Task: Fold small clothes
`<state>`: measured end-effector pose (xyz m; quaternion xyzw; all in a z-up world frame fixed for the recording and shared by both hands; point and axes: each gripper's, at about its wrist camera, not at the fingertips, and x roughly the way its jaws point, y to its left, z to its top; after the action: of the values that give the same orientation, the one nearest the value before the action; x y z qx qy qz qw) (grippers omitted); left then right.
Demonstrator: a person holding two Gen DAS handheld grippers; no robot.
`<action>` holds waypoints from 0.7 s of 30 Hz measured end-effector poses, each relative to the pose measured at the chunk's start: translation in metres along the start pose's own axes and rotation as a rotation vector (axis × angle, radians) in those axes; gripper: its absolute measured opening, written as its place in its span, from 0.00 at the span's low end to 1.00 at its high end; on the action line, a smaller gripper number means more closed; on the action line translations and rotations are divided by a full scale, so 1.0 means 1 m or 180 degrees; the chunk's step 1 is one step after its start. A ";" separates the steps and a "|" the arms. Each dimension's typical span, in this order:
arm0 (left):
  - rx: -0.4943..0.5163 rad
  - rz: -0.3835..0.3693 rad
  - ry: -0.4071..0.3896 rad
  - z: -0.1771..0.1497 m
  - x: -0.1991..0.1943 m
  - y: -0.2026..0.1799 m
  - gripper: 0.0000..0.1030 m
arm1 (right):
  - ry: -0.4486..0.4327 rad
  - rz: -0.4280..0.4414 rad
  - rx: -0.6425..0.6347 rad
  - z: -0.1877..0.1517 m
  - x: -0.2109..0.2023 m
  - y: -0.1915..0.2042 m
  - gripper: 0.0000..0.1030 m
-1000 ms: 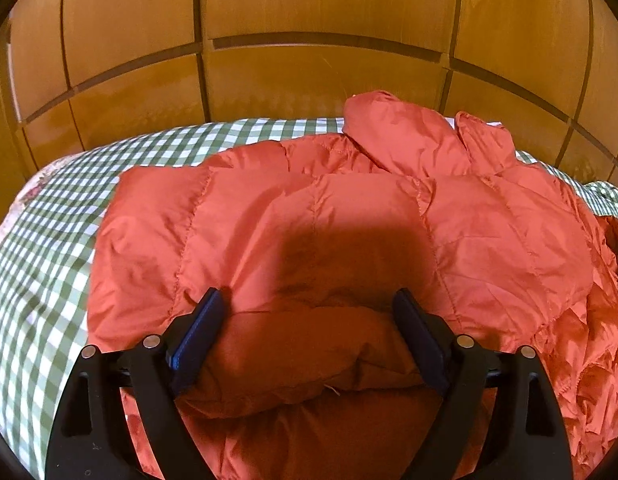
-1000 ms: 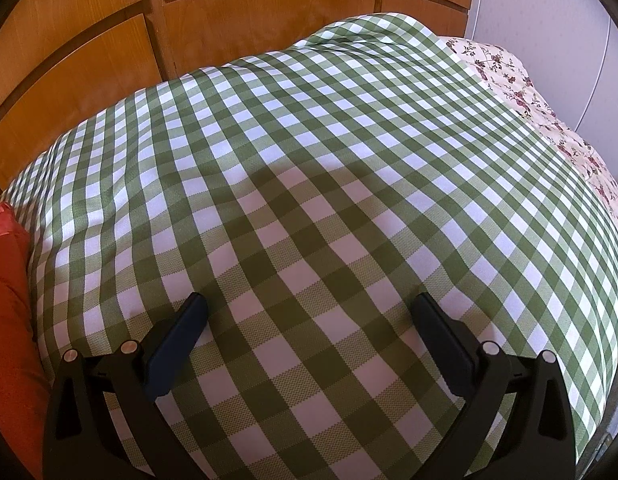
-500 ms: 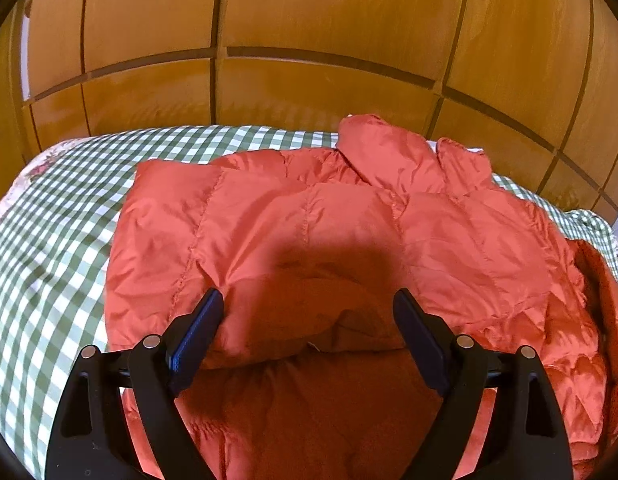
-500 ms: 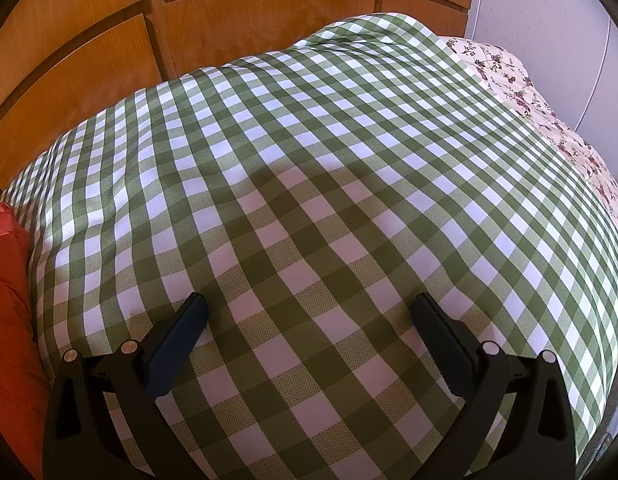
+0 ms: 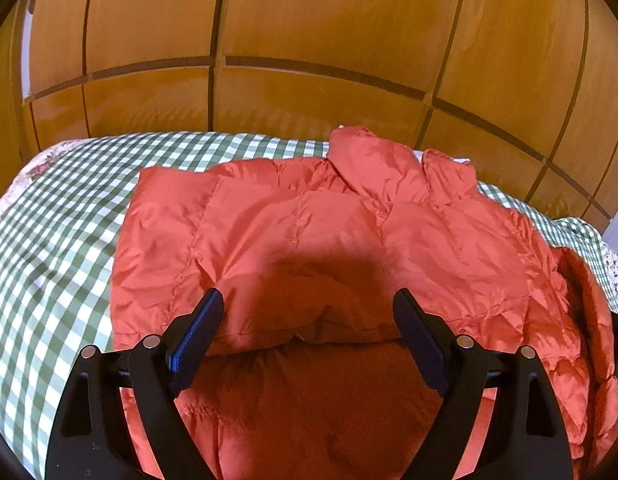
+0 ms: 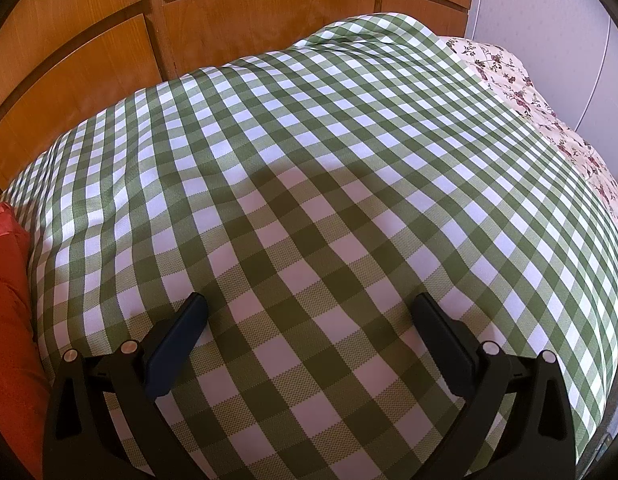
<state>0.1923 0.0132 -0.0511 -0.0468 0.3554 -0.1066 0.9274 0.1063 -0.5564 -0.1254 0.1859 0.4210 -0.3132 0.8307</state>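
Note:
An orange-red quilted puffer jacket (image 5: 317, 236) lies spread on a green-and-white checked cloth (image 5: 61, 216), with one part folded over its middle and its collar toward the wooden wall. My left gripper (image 5: 307, 304) is open and empty, held just above the folded edge of the jacket. My right gripper (image 6: 307, 308) is open and empty, low over the bare checked cloth (image 6: 329, 168). Only a strip of the jacket (image 6: 7, 288) shows at the left edge of the right wrist view.
Orange wooden panelled doors (image 5: 309, 40) stand right behind the bed. A floral sheet (image 6: 549, 120) shows beyond the checked cloth at the right, beside a pale wall (image 6: 541, 4). More bunched jacket fabric (image 5: 581, 320) lies at the right edge.
My left gripper has drawn back and risen from the jacket, so more of the wall and cloth show. The folded part stays where it lay. My right gripper has not moved.

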 end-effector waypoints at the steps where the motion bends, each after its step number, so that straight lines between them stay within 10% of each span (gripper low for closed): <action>1: 0.0004 -0.0006 -0.0016 0.001 -0.002 -0.001 0.83 | 0.0000 0.0000 0.0000 0.000 0.000 0.000 0.98; 21: 0.0014 -0.0101 -0.0019 0.004 -0.016 -0.021 0.83 | -0.0001 0.0002 -0.0001 0.000 0.000 0.000 0.98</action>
<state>0.1803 -0.0031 -0.0340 -0.0507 0.3515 -0.1219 0.9268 0.1063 -0.5567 -0.1252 0.1859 0.4209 -0.3129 0.8309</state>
